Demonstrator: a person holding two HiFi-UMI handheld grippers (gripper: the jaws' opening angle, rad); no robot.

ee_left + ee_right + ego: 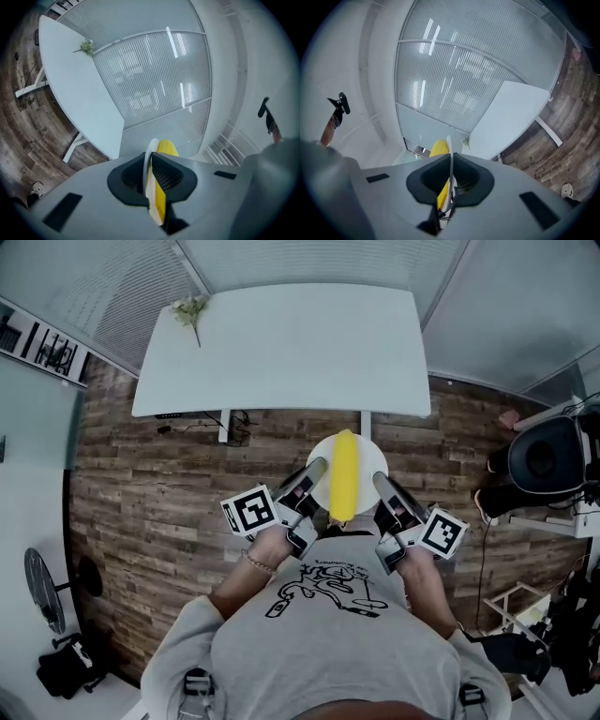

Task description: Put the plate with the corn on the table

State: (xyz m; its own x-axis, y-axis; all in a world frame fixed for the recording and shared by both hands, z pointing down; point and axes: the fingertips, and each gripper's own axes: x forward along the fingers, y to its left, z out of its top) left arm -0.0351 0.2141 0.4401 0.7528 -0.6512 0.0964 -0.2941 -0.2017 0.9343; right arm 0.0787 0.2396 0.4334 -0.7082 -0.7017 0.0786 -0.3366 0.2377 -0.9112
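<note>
A white plate (323, 454) with a yellow corn cob (345, 474) lying along it is held in the air over the wooden floor, just short of the white table (281, 348). My left gripper (315, 472) is shut on the plate's left rim, and my right gripper (379, 480) is shut on its right rim. In the left gripper view the plate's edge (149, 159) stands between the jaws with the corn (165, 149) beside it. The right gripper view shows the plate's rim (450, 161) clamped and the corn (439, 149) on its left.
A small dried sprig (191, 313) lies on the table's far left corner. Cables (234, 423) hang under the table by its legs. A black chair (544, 460) stands at the right, a fan (42, 592) at the lower left. Slatted blinds (150, 75) line the wall behind the table.
</note>
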